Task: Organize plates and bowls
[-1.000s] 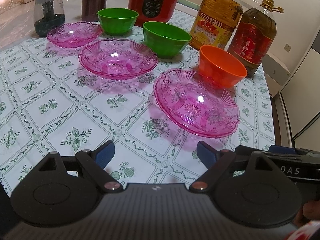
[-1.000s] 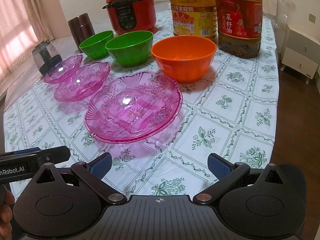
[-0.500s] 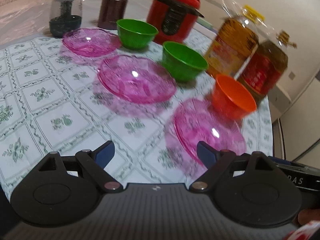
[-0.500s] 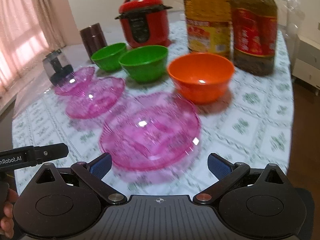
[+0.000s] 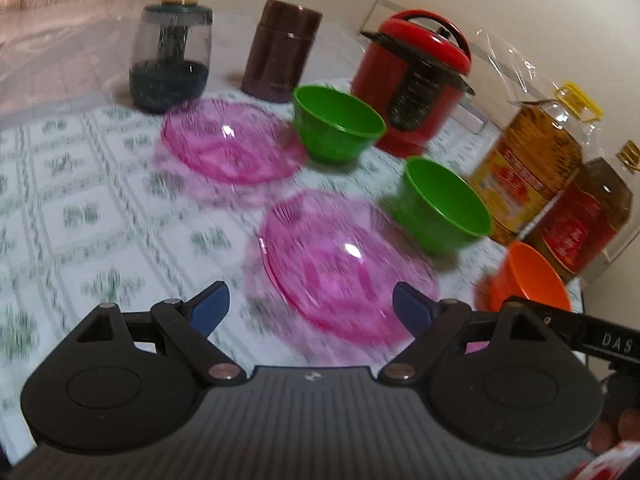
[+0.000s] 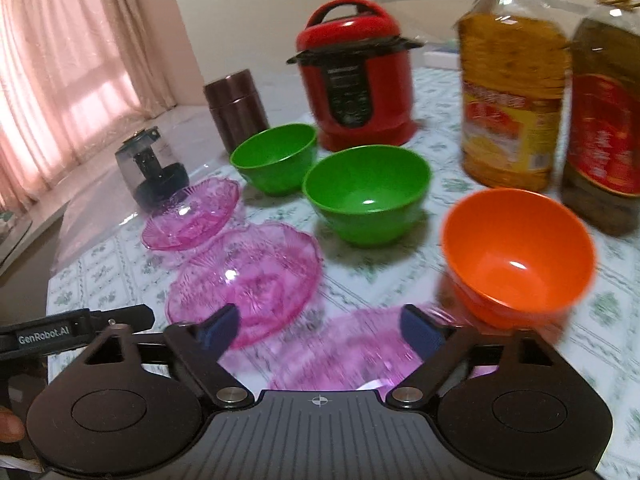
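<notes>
Three pink glass plates lie on the table: the far plate (image 6: 192,214), the middle plate (image 6: 252,276) and the near plate (image 6: 344,356). Behind them stand two green bowls (image 6: 276,156) (image 6: 366,194) and an orange bowl (image 6: 516,248). My left gripper (image 5: 310,308) is open and empty, just before the middle plate (image 5: 344,264); the far plate (image 5: 228,146) lies beyond. My right gripper (image 6: 320,330) is open and empty, above the near plate. Both views are blurred.
A red rice cooker (image 6: 356,80), a brown canister (image 6: 236,108), a dark glass jar (image 6: 152,168) and two large oil bottles (image 6: 512,96) (image 6: 604,128) stand along the back of the floral tablecloth (image 5: 80,208). The right table edge runs past the orange bowl.
Both grippers have moved forward over the table and toward the plates. The near plate now lies under the right gripper; the left gripper faces the middle plate. Jaws stayed open.
</notes>
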`<state>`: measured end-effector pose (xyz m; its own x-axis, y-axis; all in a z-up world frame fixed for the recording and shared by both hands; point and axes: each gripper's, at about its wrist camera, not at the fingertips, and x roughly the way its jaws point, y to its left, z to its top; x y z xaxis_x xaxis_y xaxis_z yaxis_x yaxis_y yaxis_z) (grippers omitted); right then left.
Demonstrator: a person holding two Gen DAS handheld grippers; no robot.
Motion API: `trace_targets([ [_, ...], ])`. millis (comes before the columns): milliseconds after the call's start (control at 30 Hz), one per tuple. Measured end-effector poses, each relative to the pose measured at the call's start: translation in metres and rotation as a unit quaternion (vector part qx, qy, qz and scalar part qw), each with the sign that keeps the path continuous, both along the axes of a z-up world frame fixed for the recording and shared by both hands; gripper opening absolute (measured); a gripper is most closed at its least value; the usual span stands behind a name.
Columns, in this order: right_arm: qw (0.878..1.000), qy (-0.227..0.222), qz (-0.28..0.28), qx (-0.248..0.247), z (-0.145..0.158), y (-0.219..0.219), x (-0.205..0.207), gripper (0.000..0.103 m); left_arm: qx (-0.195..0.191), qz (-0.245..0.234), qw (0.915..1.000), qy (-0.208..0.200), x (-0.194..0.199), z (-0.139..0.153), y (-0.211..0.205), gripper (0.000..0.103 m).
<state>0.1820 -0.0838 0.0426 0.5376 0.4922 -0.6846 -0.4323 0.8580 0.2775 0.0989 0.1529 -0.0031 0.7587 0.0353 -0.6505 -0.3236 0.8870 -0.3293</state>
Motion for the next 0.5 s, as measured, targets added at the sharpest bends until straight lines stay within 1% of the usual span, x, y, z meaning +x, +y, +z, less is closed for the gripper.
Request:
trace_targets([
  [67, 1.0, -0.001, 0.005, -0.001, -0.006, 0.01, 0.014, 0.078, 0.005, 0.004, 1.0, -0.004, 0.01, -0.004, 0.008, 0.084],
  [100, 1.0, 0.001, 0.007, -0.001, -0.01, 0.014, 0.02, 0.077, 0.002, 0.004, 1.0, -0.001, 0.016, -0.007, 0.011, 0.081],
  [133, 1.0, 0.005, 0.009, -0.001, -0.014, 0.018, 0.027, 0.073, -0.005, 0.005, 1.0, 0.002, 0.022, -0.011, 0.015, 0.078],
  [200, 1.0, 0.012, 0.01, -0.002, -0.022, 0.023, 0.039, 0.067, -0.011, 0.006, 0.9998, 0.016, 0.033, -0.018, 0.021, 0.068],
  [267, 1.0, 0.02, 0.011, -0.001, -0.029, 0.027, 0.05, 0.061, -0.005, 0.005, 0.9997, 0.025, 0.041, -0.025, 0.024, 0.06],
  [333, 1.0, 0.029, 0.009, 0.001, -0.036, 0.029, 0.059, 0.059, -0.003, 0.005, 0.9995, 0.03, 0.047, -0.031, 0.027, 0.053],
  [400, 0.999, 0.035, 0.01, -0.002, -0.042, 0.032, 0.067, 0.057, 0.001, 0.002, 0.9994, 0.034, 0.052, -0.035, 0.027, 0.042],
  [467, 0.999, 0.041, 0.01, -0.002, -0.046, 0.035, 0.073, 0.051, 0.003, 0.001, 0.9993, 0.038, 0.055, -0.04, 0.026, 0.036],
  [500, 0.999, 0.045, 0.011, -0.001, -0.048, 0.035, 0.075, 0.049, 0.004, 0.002, 0.9992, 0.04, 0.057, -0.042, 0.027, 0.034],
])
